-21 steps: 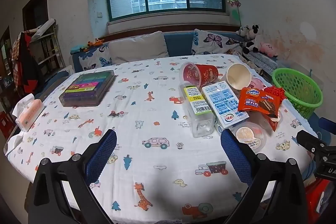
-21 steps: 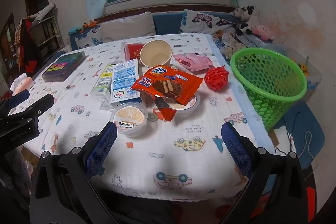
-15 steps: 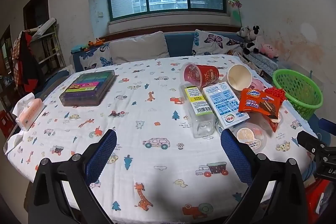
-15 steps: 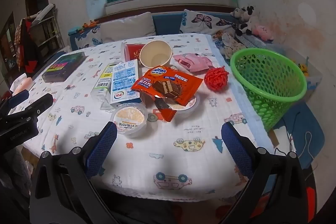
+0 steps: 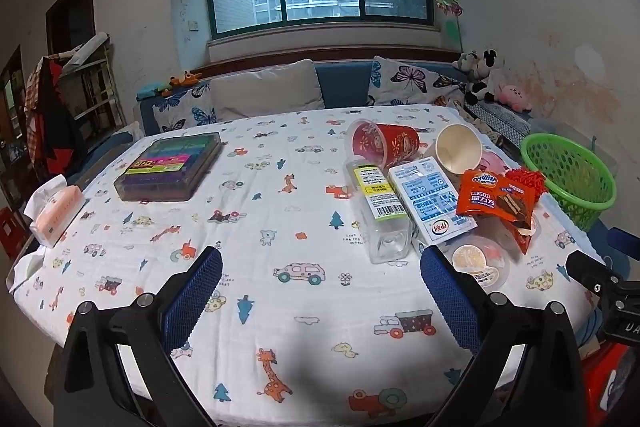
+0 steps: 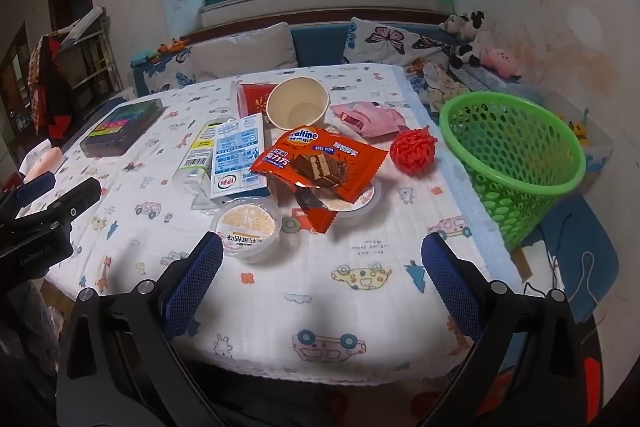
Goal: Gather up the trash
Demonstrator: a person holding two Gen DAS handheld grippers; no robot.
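1. Left gripper (image 5: 320, 291) hangs over the near part of the tabletop (image 5: 280, 307), tilted downward, jaws spread wide with only patterned cloth between them.
2. Right gripper (image 6: 322, 275) tips down too, jaws wide apart and gripping nothing; it sits just short of the trash pile.
3. The landmark here is the orange snack wrapper (image 6: 320, 163), crumpled and torn open, with a chocolate wafer pictured on it.
4. Just left of the wrapper lies a white-and-blue milk carton (image 6: 238, 159), flat on its side, and beyond that a clear plastic bottle (image 6: 198, 157) with a yellow label, also lying down.
5. In front of the wrapper, nearest the right gripper, sits a small round pudding cup (image 6: 248, 223); a second cup (image 6: 360, 201) is half hidden under the wrapper.
6. Behind the wrapper a white paper cup (image 6: 298, 103) lies tipped with its mouth towards the camera, touching a red cup (image 6: 250, 99), also on its side.
7. Right of the wrapper: a red mesh ball (image 6: 412, 151) and, behind it, a pink packet (image 6: 368, 117).
8. Further right, past the tabletop edge, a green basket (image 6: 516, 163) stands tilted.
9. The right view shows the basket in full, with the left gripper's body at its left edge.
10. The left view alone shows a tissue pack (image 5: 54, 209) and takes in the colourful box (image 5: 170, 167) far left of the wrapper.
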